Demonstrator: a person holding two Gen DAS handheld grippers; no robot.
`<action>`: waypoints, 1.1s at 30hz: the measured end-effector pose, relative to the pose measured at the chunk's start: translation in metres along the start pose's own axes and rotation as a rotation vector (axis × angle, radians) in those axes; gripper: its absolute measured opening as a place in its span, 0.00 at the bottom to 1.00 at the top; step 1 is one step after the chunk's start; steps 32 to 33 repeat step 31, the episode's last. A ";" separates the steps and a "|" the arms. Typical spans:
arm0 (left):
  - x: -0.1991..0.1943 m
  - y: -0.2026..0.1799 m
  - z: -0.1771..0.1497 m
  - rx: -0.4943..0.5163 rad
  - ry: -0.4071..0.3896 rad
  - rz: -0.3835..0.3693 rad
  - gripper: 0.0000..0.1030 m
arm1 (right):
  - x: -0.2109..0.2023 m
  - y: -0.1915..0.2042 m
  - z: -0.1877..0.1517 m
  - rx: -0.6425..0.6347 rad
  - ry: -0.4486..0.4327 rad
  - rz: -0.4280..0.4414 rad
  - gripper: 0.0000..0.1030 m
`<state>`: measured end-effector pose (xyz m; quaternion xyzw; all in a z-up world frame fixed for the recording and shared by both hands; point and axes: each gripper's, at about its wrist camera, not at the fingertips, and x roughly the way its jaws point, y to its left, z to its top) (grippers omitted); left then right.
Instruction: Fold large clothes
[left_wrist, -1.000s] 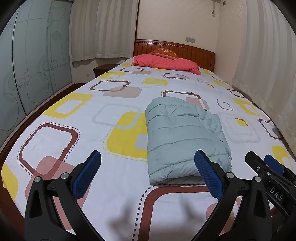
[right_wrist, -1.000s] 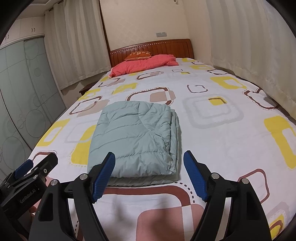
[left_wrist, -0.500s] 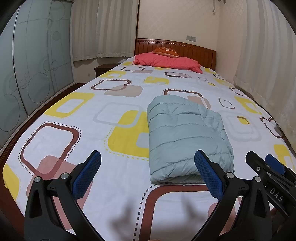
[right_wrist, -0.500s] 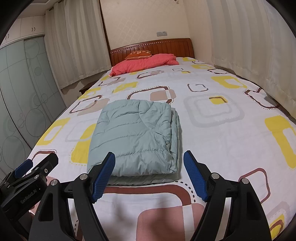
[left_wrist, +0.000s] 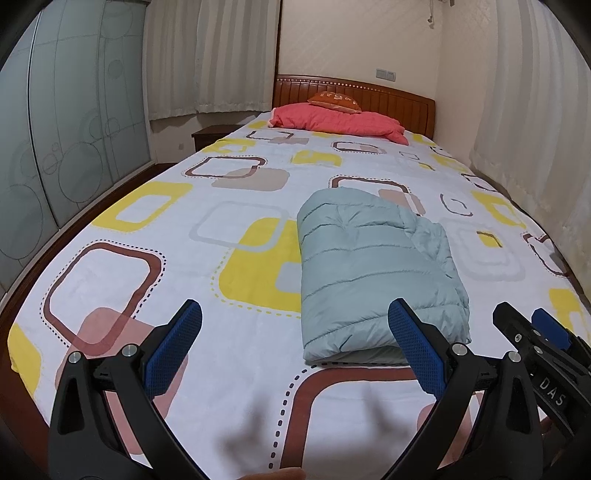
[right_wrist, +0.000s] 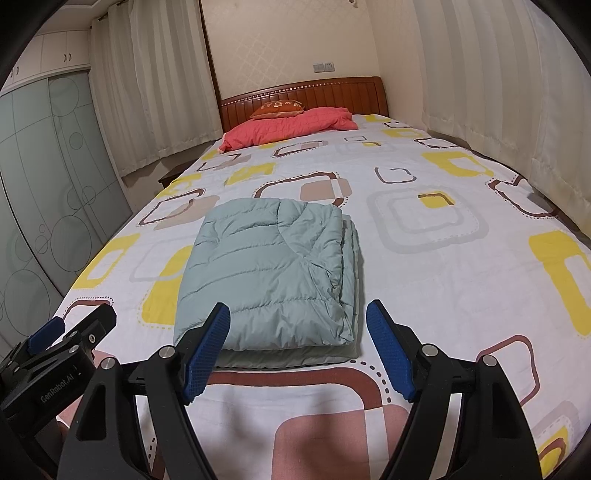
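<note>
Although the task names large clothes, only one garment shows: a pale green quilted jacket (right_wrist: 273, 273), already folded into a compact rectangle of several stacked layers. It lies on the bed (right_wrist: 461, 280), in the lower middle of the right wrist view and right of centre in the left wrist view (left_wrist: 376, 269), resting on the sheet printed with yellow, brown and grey squares. By the look of it the folding is done or nearly so: the edges sit fairly square, though the right side shows loose layers that might want tidying, and no other garment waiting to be folded is in sight.

The right gripper (right_wrist: 299, 350) hovers at the bottom of its frame, jaws apart with nothing between them, short of the jacket's near edge. The left gripper (left_wrist: 291, 347) hangs likewise at the bottom of its frame, jaws wide apart and empty, left of the jacket.

At the top of both frames a red pillow (right_wrist: 288, 127) lies against the wooden headboard (right_wrist: 332, 94), with an orange cushion (right_wrist: 279, 107) on it whose lettering is too small to read. The left gripper's body, seen at the lower left of the right wrist view, reads "GenRobot.AI"; the right gripper's, at the lower right of the left wrist view, shows "DAS".
</note>
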<state>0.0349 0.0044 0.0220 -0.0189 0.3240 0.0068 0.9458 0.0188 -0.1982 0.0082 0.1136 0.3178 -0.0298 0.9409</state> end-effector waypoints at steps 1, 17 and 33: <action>0.000 -0.001 0.000 0.005 0.000 0.002 0.98 | 0.000 0.000 0.000 0.000 0.000 0.000 0.73; 0.000 -0.017 -0.002 0.074 -0.010 0.035 0.98 | 0.004 -0.004 -0.004 0.006 0.010 0.001 0.73; 0.001 -0.009 0.000 0.032 0.051 0.037 0.98 | 0.005 -0.012 -0.005 0.018 0.010 0.004 0.73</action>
